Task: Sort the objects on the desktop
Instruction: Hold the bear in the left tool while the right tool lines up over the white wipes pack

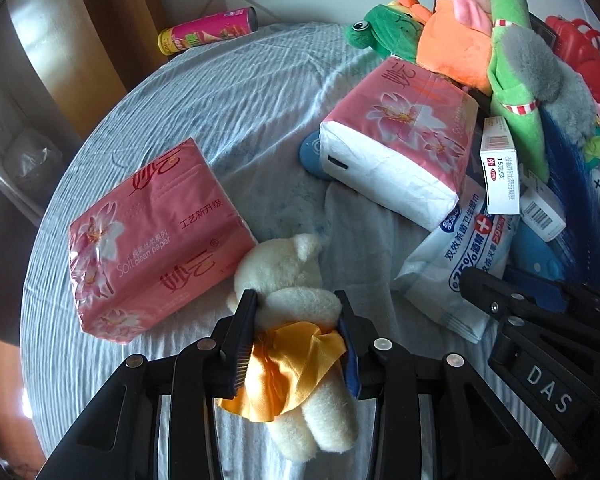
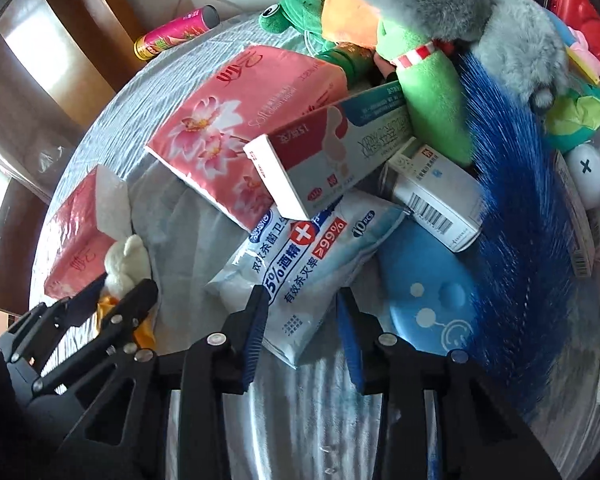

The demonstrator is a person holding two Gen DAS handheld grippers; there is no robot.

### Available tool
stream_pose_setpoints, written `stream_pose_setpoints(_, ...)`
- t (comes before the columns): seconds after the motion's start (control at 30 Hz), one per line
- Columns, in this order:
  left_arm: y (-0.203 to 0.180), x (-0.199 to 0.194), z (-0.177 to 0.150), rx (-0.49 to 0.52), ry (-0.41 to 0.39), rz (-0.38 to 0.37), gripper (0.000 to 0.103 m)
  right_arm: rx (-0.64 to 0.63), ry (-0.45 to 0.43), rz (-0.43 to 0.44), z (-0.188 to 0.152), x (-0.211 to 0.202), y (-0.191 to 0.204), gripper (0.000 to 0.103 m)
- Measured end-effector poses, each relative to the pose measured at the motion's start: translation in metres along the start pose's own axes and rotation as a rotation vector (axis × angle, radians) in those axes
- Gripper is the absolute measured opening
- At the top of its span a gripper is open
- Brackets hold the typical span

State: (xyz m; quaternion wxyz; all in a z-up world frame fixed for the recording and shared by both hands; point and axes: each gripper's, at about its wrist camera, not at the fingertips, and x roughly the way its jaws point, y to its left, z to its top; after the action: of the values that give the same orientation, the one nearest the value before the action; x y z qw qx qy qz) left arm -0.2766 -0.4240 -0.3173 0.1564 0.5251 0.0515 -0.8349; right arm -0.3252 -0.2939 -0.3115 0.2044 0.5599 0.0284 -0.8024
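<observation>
A pale blue wrinkled tablecloth (image 1: 260,80) beside brown wooden furniture (image 1: 100,20).

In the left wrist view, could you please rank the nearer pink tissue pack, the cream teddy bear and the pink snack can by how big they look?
1. nearer pink tissue pack
2. cream teddy bear, close behind; nearness inflates it
3. pink snack can, farthest away, so its true size is unsure

The left tongs (image 1: 298,308) are black plastic, with two long flat fingers and ridged dark blue pads. Round silver screws (image 1: 382,344) sit on the arms. The right tongs (image 2: 304,304) look the same: black arms, blue ribbed pads, shiny screws. One black arm has white letters, "DAS" (image 1: 548,390), on its side.
</observation>
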Motion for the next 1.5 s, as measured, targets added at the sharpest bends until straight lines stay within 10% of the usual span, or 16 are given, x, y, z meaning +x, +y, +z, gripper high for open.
stream_pose_setpoints(0.1,0.005,0.002,-0.001,0.036,-0.004,0.006,0.036,0.036,0.001,-0.004,0.003,0.005,0.004,0.041)
stream_pose_setpoints(0.23,0.012,0.005,0.005,0.055,-0.004,-0.003,0.036,0.089,-0.022,0.005,0.011,0.002,0.007,0.078)
stream_pose_setpoints(0.47,0.008,0.018,0.02,0.111,-0.03,-0.017,0.036,0.088,-0.007,-0.1,0.021,0.03,0.023,0.083)
stream_pose_setpoints(0.63,-0.001,0.018,0.027,0.138,-0.057,-0.065,0.036,0.079,0.032,-0.116,0.02,0.022,0.008,0.056)
stream_pose_setpoints(1.07,0.005,0.02,0.026,0.096,0.006,-0.072,0.036,0.104,0.001,-0.111,0.018,0.022,0.002,0.062)
stream_pose_setpoints(1.5,0.024,-0.028,0.005,0.017,0.001,-0.152,0.034,-0.043,-0.005,-0.035,-0.012,-0.02,0.017,0.025)
